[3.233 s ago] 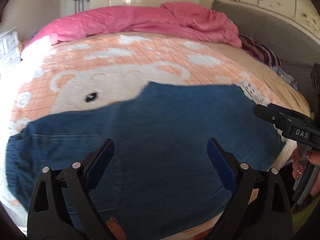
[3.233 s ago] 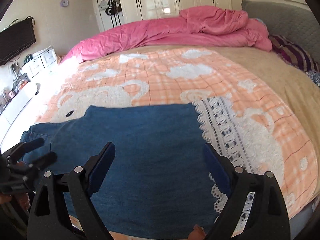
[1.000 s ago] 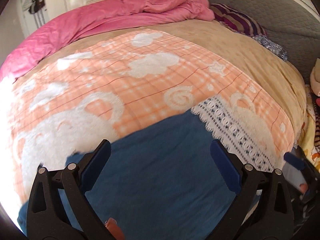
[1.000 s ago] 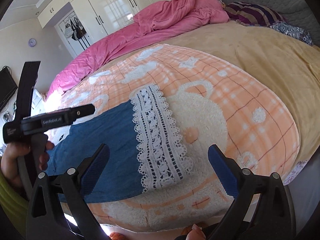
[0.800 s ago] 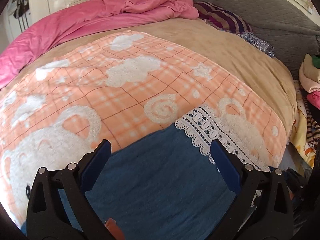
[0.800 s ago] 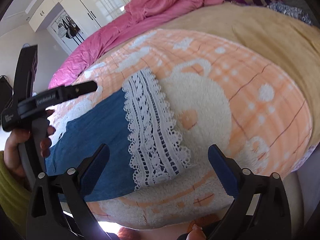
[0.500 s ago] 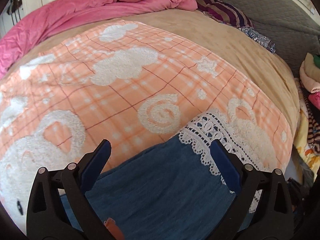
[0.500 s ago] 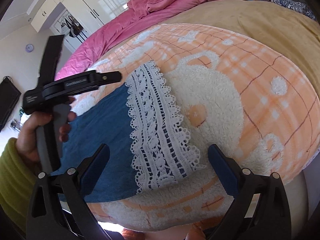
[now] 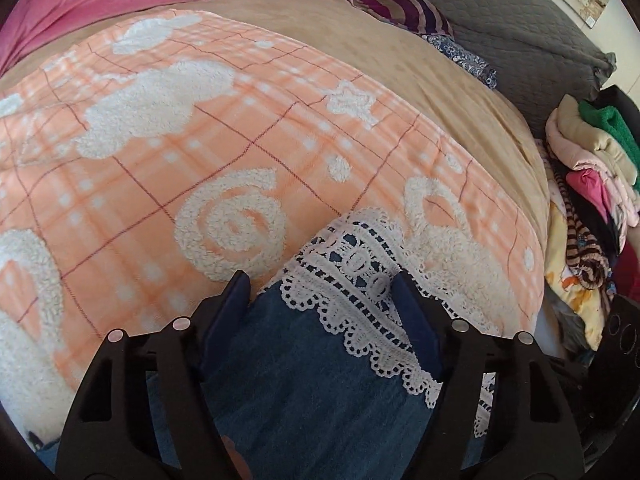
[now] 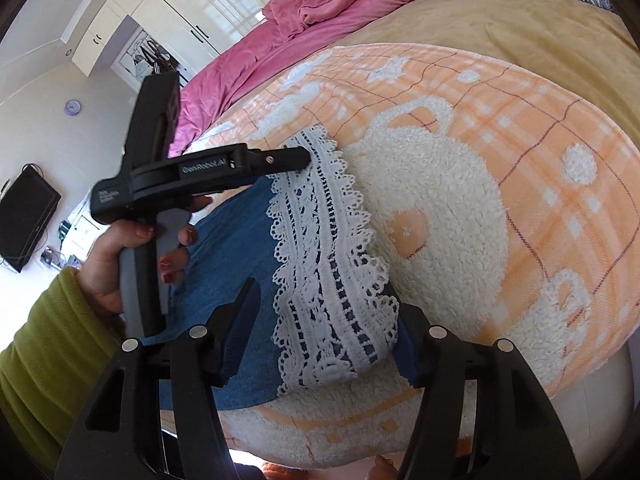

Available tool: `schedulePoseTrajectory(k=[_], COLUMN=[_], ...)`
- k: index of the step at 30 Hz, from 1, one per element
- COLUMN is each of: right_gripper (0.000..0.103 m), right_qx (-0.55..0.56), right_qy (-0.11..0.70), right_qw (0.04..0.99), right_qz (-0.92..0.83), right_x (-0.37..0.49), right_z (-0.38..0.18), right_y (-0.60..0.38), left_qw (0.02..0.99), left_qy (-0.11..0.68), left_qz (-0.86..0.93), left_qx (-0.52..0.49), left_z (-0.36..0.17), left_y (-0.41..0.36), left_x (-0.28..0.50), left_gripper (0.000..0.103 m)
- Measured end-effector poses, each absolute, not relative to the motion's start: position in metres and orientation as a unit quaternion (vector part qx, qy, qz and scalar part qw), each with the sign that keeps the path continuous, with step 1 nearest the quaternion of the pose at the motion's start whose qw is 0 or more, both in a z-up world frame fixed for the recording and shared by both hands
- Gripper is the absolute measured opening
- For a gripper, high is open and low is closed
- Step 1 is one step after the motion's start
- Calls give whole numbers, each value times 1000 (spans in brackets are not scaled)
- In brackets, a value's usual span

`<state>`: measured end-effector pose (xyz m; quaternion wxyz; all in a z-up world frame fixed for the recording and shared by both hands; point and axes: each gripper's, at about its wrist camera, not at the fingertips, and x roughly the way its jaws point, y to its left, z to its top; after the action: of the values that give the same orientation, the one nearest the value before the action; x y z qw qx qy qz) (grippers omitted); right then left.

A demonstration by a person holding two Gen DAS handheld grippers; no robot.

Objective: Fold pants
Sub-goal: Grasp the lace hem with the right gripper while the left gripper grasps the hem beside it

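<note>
Across the bed, an orange checked blanket (image 9: 248, 120) lies under my blue pants (image 10: 240, 240), with a pink duvet (image 10: 328, 12) bunched beyond and clothes (image 9: 592, 160) piled beside. My left gripper (image 9: 320, 296) and right gripper (image 10: 328, 316) have just been narrowing, each straddling the white lace hem (image 10: 320, 264) at a corner; pads not yet pressing, nothing gripped

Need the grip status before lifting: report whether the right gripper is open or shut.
Open, jaws just been closing. The right gripper straddles the pants' lace hem, but pad contact with the cloth isn't clearly visible.
</note>
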<state>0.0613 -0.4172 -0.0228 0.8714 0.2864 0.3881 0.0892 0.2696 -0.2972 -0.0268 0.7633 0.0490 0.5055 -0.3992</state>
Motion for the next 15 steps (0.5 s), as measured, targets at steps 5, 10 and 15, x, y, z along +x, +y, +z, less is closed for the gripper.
schedulePoseTrajectory(k=[5,10,15], right_gripper=[44,44,45], right_qx=[293,293,293], right_qy=[387,391,390], right_qw=[868,867,867], right_qz=[107,101,104], right_x=[66,68,70], right_z=[-23,-24,-25], right_y=[-416,-415,-413], left_qw=[747,743,747], left_qy=[509,507,506], left_qz=[-426,-435,-430], left_qx=[34,37,37], left_z=[-26,-25,-30], left_y=[-292,-291,-298], left_x=[271,272,273], left_gripper=[52,51,55])
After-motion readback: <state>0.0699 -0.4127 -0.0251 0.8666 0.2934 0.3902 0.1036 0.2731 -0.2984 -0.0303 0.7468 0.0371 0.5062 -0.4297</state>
